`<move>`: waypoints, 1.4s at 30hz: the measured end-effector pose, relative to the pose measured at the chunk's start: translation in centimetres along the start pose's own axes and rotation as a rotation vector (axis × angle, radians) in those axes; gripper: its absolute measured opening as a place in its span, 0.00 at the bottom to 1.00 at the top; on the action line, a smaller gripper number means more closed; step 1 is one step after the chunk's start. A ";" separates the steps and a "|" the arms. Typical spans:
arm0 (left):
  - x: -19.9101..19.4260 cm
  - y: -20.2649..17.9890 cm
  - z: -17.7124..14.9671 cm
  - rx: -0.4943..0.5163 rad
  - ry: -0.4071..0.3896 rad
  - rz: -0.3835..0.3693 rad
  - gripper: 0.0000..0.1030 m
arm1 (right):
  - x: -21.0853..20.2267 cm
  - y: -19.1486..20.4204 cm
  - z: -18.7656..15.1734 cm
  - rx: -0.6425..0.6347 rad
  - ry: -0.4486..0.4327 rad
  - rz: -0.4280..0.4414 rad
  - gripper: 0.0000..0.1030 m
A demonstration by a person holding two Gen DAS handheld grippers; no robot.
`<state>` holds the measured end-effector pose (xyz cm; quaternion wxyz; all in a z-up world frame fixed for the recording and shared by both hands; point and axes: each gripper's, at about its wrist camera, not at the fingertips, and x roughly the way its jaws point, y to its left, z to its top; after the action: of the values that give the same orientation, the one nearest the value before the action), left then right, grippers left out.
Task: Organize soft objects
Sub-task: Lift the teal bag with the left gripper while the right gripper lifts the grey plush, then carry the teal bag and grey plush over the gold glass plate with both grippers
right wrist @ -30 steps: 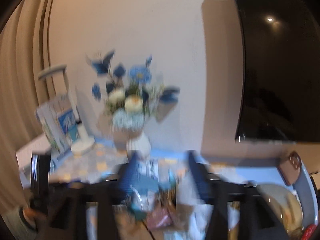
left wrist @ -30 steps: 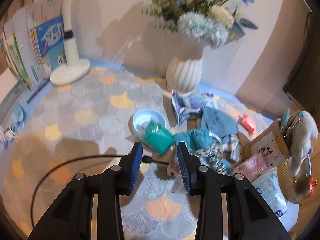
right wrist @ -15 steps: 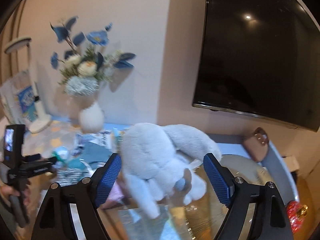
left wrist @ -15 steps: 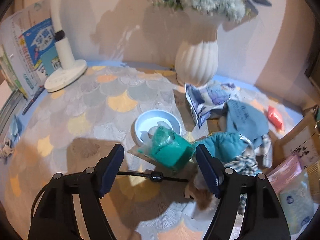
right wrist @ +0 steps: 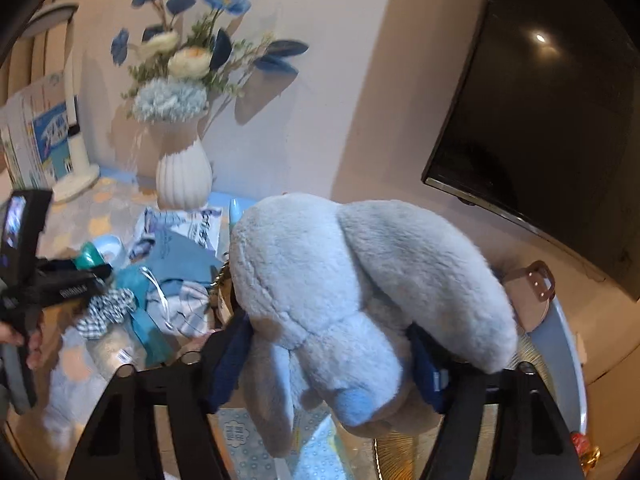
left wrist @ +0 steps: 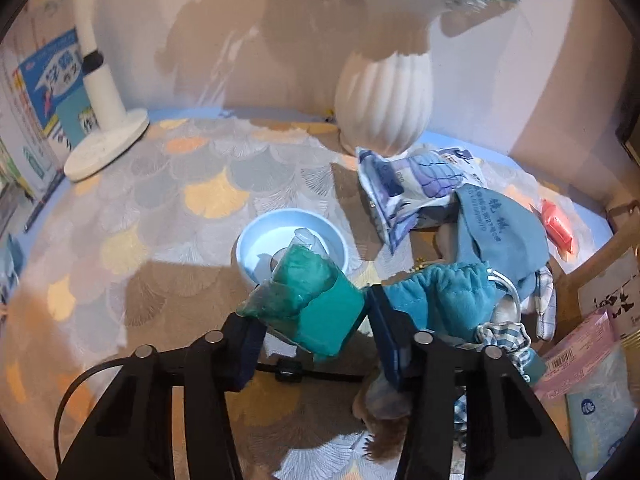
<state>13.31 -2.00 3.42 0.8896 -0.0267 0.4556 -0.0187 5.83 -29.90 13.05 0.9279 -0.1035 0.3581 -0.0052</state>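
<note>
My left tool (left wrist: 316, 330) has just been closing and now clamps the teal pouch (left wrist: 316, 308) just in front of the bowl (left wrist: 256, 240), lifting it clear of the cloth pile right of the bowl. My right tool (right wrist: 330, 364), also just closing, squeezes the plush (right wrist: 360, 280) at its middle, held well right of the bowl for balance.

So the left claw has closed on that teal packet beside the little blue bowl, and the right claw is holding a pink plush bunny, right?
Not quite. The plush bunny in the right claw is pale blue-grey, not pink; the right wrist view shows it. The rest holds: the left claw has just been closing on the teal packet beside the little blue bowl.
</note>
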 end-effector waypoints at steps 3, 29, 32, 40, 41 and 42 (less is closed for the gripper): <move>-0.9 0.1 -0.1 -0.011 -0.021 -0.007 0.40 | -1.0 -1.0 0.2 0.061 -0.013 0.030 0.61; -14.6 0.0 -1.1 -0.012 -0.199 -0.080 0.40 | -4.6 5.6 -0.6 0.014 -0.008 0.418 0.67; -14.1 -0.1 -1.6 -0.017 -0.175 -0.097 0.40 | -3.0 7.6 -2.8 -0.007 0.097 0.370 0.80; -13.6 -1.0 -3.5 0.019 -0.128 -0.132 0.40 | -0.9 7.5 -5.1 0.050 0.172 0.235 0.80; -13.5 -1.1 -3.7 0.017 -0.121 -0.136 0.40 | -0.7 7.0 -5.0 0.079 0.170 0.225 0.80; -13.4 -1.0 -3.9 0.016 -0.117 -0.140 0.40 | -0.3 6.7 -5.0 0.102 0.178 0.211 0.80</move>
<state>2.32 -2.39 12.12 0.9114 -0.0523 0.3996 -0.0828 1.85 -24.31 8.32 0.8919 -0.0171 0.4472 0.0652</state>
